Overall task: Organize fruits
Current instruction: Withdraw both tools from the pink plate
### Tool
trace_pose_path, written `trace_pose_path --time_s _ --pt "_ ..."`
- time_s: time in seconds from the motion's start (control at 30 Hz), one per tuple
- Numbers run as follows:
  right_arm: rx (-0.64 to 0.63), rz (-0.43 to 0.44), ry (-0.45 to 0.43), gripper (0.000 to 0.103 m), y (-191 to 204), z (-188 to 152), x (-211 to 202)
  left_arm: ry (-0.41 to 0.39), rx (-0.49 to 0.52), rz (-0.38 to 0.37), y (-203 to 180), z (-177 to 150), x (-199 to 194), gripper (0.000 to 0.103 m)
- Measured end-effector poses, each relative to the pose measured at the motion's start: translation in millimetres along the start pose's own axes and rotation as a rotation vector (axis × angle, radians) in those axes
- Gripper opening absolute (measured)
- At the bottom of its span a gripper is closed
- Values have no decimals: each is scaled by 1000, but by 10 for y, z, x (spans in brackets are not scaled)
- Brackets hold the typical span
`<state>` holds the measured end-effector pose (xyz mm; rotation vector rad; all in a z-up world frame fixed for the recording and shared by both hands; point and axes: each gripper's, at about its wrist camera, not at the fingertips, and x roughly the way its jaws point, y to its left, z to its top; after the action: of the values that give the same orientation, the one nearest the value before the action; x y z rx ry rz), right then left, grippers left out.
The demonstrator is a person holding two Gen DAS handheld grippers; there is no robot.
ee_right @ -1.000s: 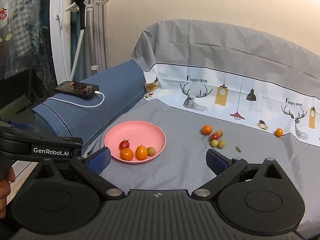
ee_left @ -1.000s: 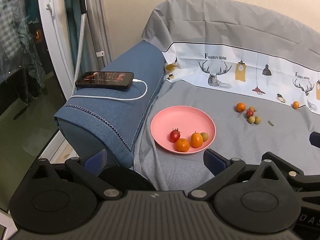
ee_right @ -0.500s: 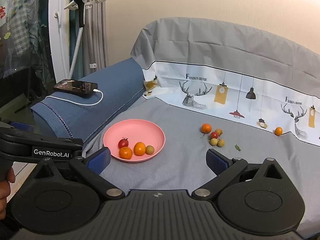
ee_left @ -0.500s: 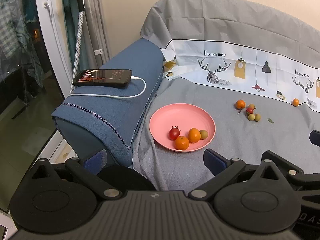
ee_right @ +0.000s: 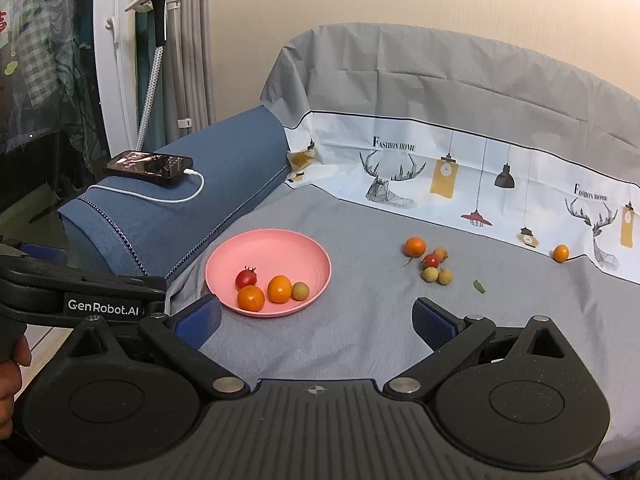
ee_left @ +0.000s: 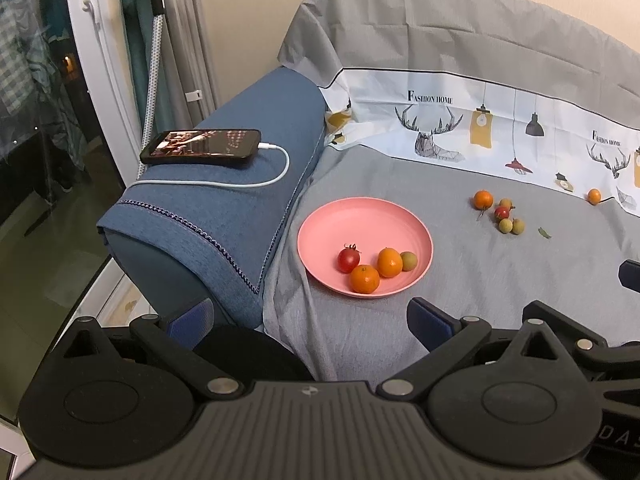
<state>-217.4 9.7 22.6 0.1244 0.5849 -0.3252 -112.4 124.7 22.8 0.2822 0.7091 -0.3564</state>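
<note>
Left gripper (ee_left: pixel 310 318): fingers spread wide apart, nothing between them, positioned at the lower edge of the left wrist frame above the grey sofa cover (ee_left: pixel 500 272). Right gripper (ee_right: pixel 318 320): fingers likewise wide apart and holding nothing, at the lower centre of the right wrist frame.

Pink plate (ee_left: pixel 360 220): centre of the left wrist frame, resting on the cover just beside the blue armrest (ee_left: pixel 224 208). Contents, grouped at the plate's lower edge: one cherry tomato (ee_left: pixel 348 260), two oranges (ee_left: pixel 364 279) (ee_left: pixel 389 262), one small green-brown fruit (ee_left: pixel 408 261).

Loose fruit cluster (ee_left: pixel 498 214): right of centre, well apart from the plate; one orange, one red fruit, three small yellowish fruits. Single small orange (ee_left: pixel 594 196): far right, against the printed band.

Phone (ee_left: pixel 202 148) with white cable (ee_left: pixel 276 168): upper left, on the armrest.
</note>
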Motion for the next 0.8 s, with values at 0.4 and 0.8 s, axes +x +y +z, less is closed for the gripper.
trace_pose_path --time_s 0.4,0.8 --pt "18 8 28 101 -59 -19 129 31 26 7 -59 1 132 103" --pt "82 20 66 101 -227 -81 365 86 113 30 -286 45 371 103"
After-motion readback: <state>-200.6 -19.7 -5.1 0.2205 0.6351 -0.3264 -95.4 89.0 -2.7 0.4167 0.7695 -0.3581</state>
